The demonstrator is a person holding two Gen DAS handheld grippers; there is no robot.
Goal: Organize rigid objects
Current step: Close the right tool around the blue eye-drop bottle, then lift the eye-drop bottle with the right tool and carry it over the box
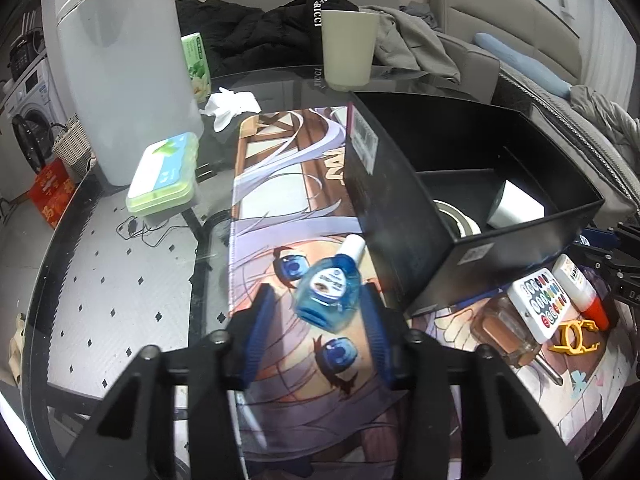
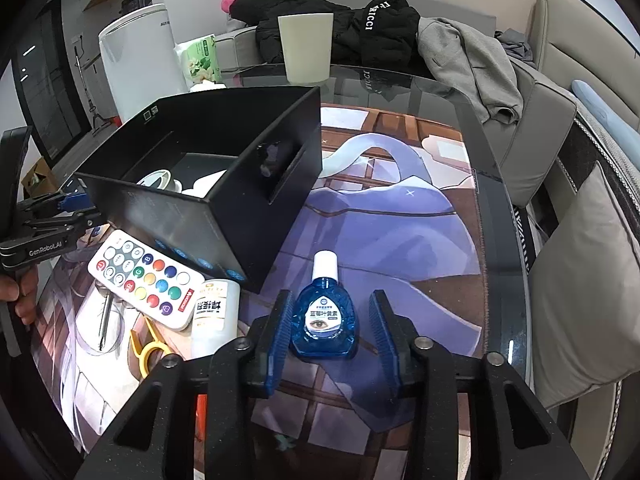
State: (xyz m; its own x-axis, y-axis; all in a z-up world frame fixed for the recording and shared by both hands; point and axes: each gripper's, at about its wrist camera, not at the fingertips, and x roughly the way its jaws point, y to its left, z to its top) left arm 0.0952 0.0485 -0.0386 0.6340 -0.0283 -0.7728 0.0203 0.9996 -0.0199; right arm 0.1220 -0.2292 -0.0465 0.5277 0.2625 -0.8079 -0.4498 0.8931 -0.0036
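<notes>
A blue eye-drop bottle (image 1: 330, 292) with a white cap lies on the printed mat between the open fingers of my left gripper (image 1: 320, 312), untouched on either side. Another blue eye-drop bottle (image 2: 325, 320) stands between the open fingers of my right gripper (image 2: 331, 320), also ungripped. A black open box (image 1: 460, 184) sits beside both; it also shows in the right wrist view (image 2: 208, 184) and holds a tape roll (image 1: 456, 216) and a white object (image 1: 516, 204).
Near the box lie a white remote with coloured buttons (image 2: 146, 280), a white bottle (image 2: 214, 316), a yellow plastic clip (image 2: 148, 350), a screwdriver (image 2: 105, 320) and a brown glass bottle (image 1: 504, 328). A cup (image 2: 306, 46), green lidded box (image 1: 164, 174) and tall white bin (image 1: 124, 64) stand further off.
</notes>
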